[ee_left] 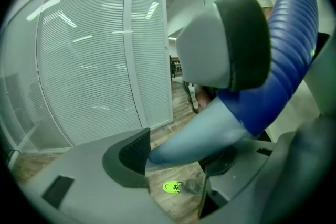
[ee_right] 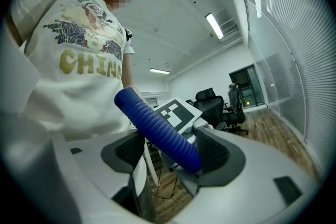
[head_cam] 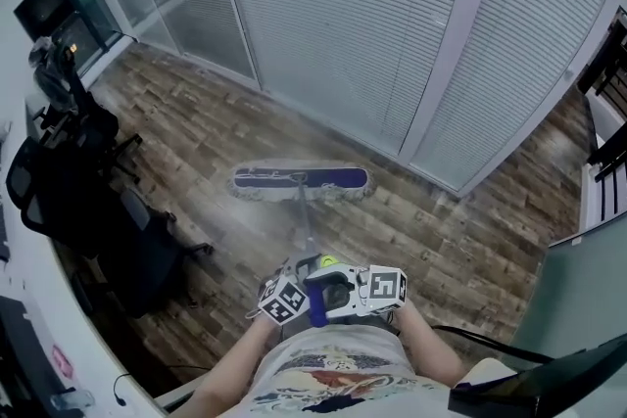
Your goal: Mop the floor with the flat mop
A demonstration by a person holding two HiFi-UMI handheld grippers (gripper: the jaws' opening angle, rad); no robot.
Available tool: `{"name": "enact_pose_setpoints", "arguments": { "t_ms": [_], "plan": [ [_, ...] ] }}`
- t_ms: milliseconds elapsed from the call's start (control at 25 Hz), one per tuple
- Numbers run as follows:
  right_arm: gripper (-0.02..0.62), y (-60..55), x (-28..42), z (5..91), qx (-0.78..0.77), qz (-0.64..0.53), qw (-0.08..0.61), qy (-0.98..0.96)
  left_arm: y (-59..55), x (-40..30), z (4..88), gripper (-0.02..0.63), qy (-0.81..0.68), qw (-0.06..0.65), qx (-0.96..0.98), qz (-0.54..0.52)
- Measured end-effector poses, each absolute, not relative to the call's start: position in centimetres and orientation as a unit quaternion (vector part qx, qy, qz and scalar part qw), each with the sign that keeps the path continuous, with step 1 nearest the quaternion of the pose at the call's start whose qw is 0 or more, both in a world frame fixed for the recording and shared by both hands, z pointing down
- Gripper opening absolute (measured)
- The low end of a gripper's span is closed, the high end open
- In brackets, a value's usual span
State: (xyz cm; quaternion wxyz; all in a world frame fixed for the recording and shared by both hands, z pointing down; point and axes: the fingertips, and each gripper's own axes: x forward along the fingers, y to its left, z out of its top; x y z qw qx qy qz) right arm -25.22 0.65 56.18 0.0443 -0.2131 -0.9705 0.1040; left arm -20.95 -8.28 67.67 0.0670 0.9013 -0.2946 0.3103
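Note:
The flat mop's head (head_cam: 299,181) lies flat on the wooden floor (head_cam: 460,250) ahead of me, purple on top with a pale fringe. Its pole (head_cam: 304,235) runs back to my grippers at waist height. My left gripper (head_cam: 284,297) is shut on the pale pole (ee_left: 199,131) just below the blue ribbed grip (ee_left: 286,55), with the left gripper (ee_left: 176,157) holding it between its dark pads. My right gripper (head_cam: 377,291) is shut on the blue ribbed grip (ee_right: 160,131), which crosses the right gripper (ee_right: 170,152) at a slant. The two grippers sit side by side.
Black office chairs (head_cam: 88,201) crowd the left, beside a white desk edge (head_cam: 39,308). A glass wall with blinds (head_cam: 392,34) runs behind the mop head. A grey desk (head_cam: 588,308) stands at the right. A green shoe (ee_left: 171,187) shows below the left gripper.

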Motion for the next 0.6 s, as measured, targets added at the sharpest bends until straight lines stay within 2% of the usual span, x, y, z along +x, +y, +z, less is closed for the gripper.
{"name": "enact_pose_setpoints", "arguments": {
  "t_ms": [400,600],
  "plan": [
    [0.284,-16.5,-28.5,55.4,-0.225,0.106,0.027,-0.968,-25.4,-24.8,67.1,0.221,-0.315,0.079,0.893,0.311],
    [0.284,-22.2,-29.8,56.0,-0.235,0.101,0.039,-0.966,-31.1,-26.3,67.8,0.221,-0.312,0.072,0.889,0.326]
  ]
}}
